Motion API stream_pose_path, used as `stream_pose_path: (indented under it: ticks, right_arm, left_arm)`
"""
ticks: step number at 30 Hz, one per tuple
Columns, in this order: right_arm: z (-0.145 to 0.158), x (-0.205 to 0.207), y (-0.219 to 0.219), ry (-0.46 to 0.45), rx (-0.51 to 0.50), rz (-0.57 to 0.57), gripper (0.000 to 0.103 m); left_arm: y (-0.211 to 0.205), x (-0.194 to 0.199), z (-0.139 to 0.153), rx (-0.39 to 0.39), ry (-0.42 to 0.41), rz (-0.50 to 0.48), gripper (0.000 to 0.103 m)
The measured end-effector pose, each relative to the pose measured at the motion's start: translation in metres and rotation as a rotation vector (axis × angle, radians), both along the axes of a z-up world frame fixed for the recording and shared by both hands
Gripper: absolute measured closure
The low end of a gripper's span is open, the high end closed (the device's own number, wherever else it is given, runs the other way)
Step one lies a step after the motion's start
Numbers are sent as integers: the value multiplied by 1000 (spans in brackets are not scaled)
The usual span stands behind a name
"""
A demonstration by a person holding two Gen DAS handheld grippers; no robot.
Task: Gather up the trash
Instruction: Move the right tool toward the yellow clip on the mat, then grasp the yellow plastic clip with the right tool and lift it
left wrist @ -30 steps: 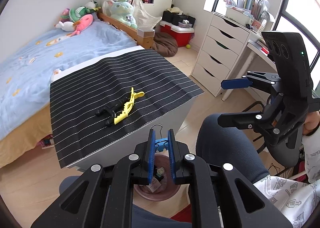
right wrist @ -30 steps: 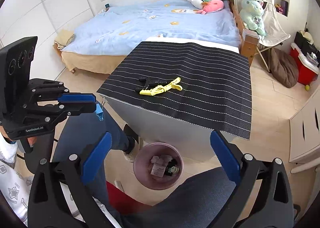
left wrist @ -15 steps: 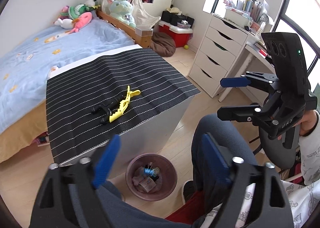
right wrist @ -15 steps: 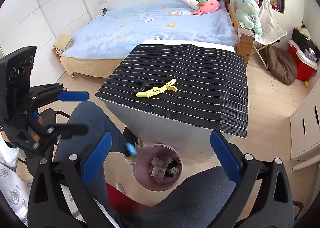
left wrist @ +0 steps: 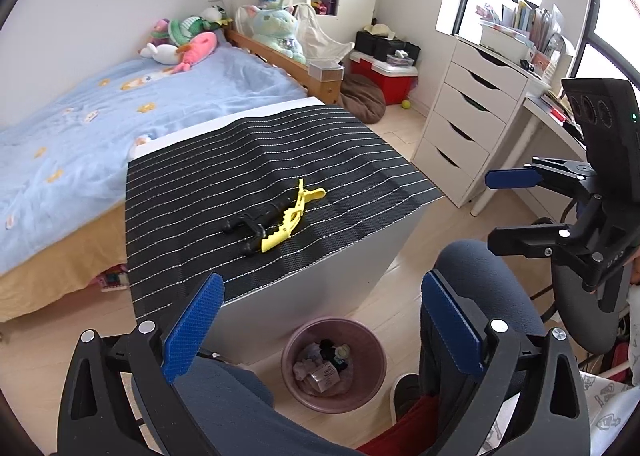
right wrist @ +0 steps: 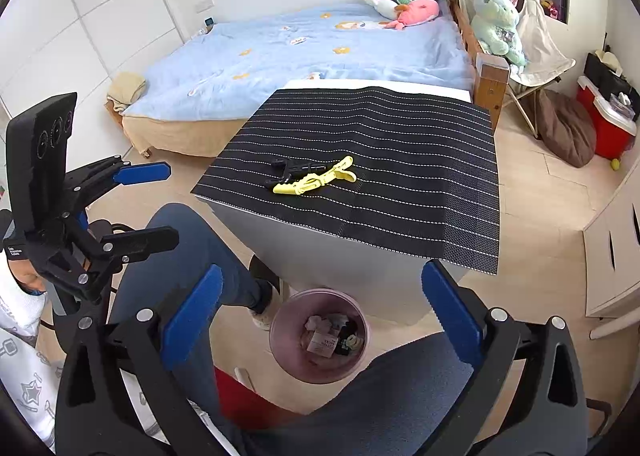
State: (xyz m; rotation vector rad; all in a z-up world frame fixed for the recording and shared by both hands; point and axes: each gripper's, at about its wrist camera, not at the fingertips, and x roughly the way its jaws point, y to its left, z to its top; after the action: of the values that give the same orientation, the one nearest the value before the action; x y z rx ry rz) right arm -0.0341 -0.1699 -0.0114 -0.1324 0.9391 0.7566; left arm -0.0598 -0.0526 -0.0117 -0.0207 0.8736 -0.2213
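Fingers [left wrist: 192, 332] of both grippers — blue, ribbed — are gaping empty, hovering above the round pink bin [left wrist: 334, 364]; the yellow clip [left wrist: 292, 220] is lying mid-tabletop.

Table cloth [left wrist: 248, 160]: black with thin white stripes, table [left wrist: 320, 280] sides white. Clips on it: one yellow [left wrist: 294, 216], one black [left wrist: 256, 222]. Trash bin [left wrist: 370, 352] dusty pink. Left tool [left wrist: 320, 316] and right tool [right wrist: 320, 308]: black frames, blue pads. Bed [right wrist: 304, 52] cover light blue with yellow and white motifs. Floor [right wrist: 552, 216] pale wood.
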Motion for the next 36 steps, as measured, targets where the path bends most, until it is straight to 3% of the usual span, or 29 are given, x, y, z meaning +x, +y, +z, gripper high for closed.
stream_pose_path:
  ticks: [6, 14, 19, 26, 36]
  right_arm:
    - [2, 2, 6, -64, -15, 20, 5]
    - [3, 21, 17, -74, -31, 65, 5]
    - [2, 37, 36, -121, -99, 131, 5]
    - [-4, 73, 59, -69, -145, 180, 5]
    - [-25, 108, 89, -73, -204, 257, 5]
  left_arm:
    - [7, 4, -1, -11, -10, 32, 8]
    - [18, 9, 2, -24, -29, 72, 8]
    - [24, 13, 4, -29, -43, 85, 8]
    - [32, 17, 3, -33, -41, 98, 8]
    - [42, 23, 0, -40, -29, 122, 8]
